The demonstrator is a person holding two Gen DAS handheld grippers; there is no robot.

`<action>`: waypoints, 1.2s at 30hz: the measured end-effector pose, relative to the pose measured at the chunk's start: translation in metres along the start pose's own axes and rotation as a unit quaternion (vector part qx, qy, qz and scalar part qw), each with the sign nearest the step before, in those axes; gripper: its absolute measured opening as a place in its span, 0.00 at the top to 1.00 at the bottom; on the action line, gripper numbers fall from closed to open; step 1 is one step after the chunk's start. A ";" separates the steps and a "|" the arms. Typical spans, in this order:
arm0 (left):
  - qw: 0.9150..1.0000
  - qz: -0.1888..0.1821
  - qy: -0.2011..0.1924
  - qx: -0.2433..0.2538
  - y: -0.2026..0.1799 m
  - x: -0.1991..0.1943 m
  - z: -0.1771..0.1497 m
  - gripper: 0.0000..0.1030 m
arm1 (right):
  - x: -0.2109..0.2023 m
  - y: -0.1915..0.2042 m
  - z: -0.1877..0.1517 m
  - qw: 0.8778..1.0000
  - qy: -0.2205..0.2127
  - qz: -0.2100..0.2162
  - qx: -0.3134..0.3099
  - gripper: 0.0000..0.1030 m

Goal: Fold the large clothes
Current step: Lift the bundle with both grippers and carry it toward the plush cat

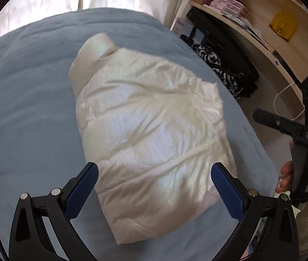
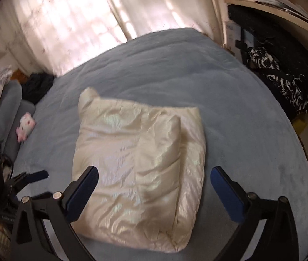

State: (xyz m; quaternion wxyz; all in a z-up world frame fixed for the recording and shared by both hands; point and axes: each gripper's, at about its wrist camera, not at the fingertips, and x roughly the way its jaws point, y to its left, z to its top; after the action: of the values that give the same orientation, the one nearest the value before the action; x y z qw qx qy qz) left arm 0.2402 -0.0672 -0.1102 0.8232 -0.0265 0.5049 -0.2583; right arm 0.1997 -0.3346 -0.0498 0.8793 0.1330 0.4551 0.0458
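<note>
A folded cream puffer jacket [image 2: 138, 171] lies on the blue bed [image 2: 175, 69]; the right tongs [image 2: 154, 187] hover gaping above its near edge.

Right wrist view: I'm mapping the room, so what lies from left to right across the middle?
Pink plush toy → folded cream puffer jacket → bare blue bedspread → black-and-white patterned cloth.

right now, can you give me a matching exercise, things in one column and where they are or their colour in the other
Things:
1. puffer jacket
2. plush toy
3. bed cover
4. pink boxes

Descriptions:
A. grey-blue
B. on the wooden shelf
C. folded, cream, middle of the bed
D. pink and white, beside the grey pillow

Pairs: 1-C, 2-D, 3-A, 4-B
</note>
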 end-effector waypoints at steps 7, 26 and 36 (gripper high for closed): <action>0.998 0.007 0.033 -0.045 0.032 0.043 -0.010 0.01 | 0.046 -0.007 -0.017 0.998 0.060 0.008 0.000 0.00; 0.991 -0.071 0.055 -0.094 0.074 0.098 -0.027 0.01 | 0.133 -0.081 -0.047 0.971 0.168 0.111 0.130 0.00; 0.978 -0.130 0.093 -0.137 0.108 0.111 -0.029 0.01 | 0.173 -0.101 -0.070 0.930 0.193 0.234 0.208 0.00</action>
State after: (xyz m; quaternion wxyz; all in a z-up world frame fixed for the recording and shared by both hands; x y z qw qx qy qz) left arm 0.2982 -0.0175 -0.2477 0.7204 -0.1806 0.6023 -0.2927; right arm 0.2396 -0.3831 -0.2519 0.6917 0.4040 0.5711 0.1795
